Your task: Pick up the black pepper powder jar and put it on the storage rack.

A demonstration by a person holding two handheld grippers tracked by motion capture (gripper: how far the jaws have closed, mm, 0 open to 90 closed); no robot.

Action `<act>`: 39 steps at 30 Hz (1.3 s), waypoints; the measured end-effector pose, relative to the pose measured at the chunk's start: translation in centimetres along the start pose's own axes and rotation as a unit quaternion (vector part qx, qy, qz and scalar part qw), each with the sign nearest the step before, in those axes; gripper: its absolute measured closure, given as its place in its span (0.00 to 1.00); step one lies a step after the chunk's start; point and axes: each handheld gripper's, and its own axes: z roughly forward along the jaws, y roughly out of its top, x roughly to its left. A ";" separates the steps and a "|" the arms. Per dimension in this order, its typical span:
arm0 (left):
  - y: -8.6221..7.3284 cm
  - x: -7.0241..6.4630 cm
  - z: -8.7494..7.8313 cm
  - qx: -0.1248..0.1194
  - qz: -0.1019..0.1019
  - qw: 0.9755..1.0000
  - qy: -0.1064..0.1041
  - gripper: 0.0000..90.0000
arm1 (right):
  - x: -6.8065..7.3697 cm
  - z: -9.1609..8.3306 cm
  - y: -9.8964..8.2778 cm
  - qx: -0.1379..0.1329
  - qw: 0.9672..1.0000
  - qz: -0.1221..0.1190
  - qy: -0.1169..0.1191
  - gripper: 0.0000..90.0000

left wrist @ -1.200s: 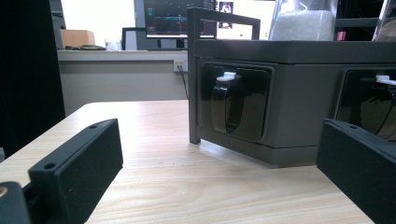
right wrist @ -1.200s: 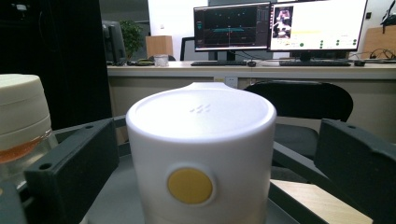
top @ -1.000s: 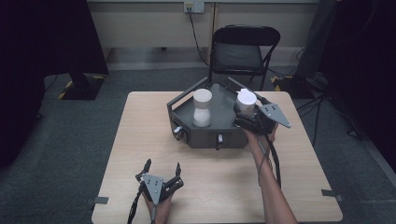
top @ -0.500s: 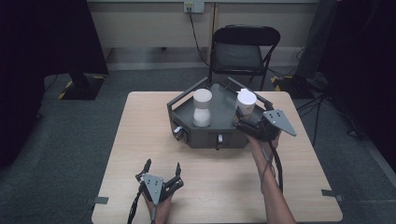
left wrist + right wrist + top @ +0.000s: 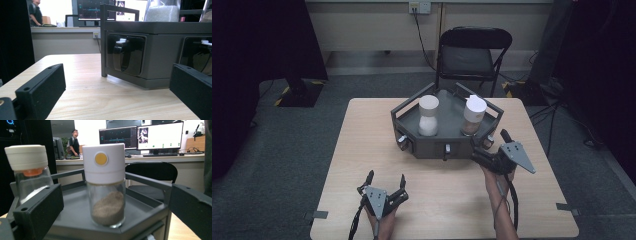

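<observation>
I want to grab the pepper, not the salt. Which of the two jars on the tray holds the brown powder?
The jar with the yellow dot on its cap, on the tray's right side nearest the right tongs; the other jar holds white grains.

My right hand-held gripper (image 5: pixel 490 141) has pulled back from the jar with brown powder (image 5: pixel 474 116). A second ago it sat right at that jar, up over the right front rim of the grey tray (image 5: pixel 462 148). Half a second ago it had already begun to slide out toward the desk's right edge. Now it hangs off the tray's right front corner, nearer the desk's front edge, jaws spread wide and apart from the jar.
</observation>
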 end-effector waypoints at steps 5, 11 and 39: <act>0.0 0.0 0.0 0.000 0.000 1.000 0.000 0.01 | 0.2 -1.3 -0.8 0.001 1.000 -0.006 -0.006 0.00; 0.0 0.0 0.0 0.000 0.000 1.000 0.000 0.01 | 0.3 -2.7 -2.2 0.009 1.000 -0.012 -0.015 0.00; 0.0 0.0 0.0 0.000 0.000 1.000 0.001 0.01 | 1.5 -7.3 -8.5 0.029 0.997 -0.026 -0.072 0.00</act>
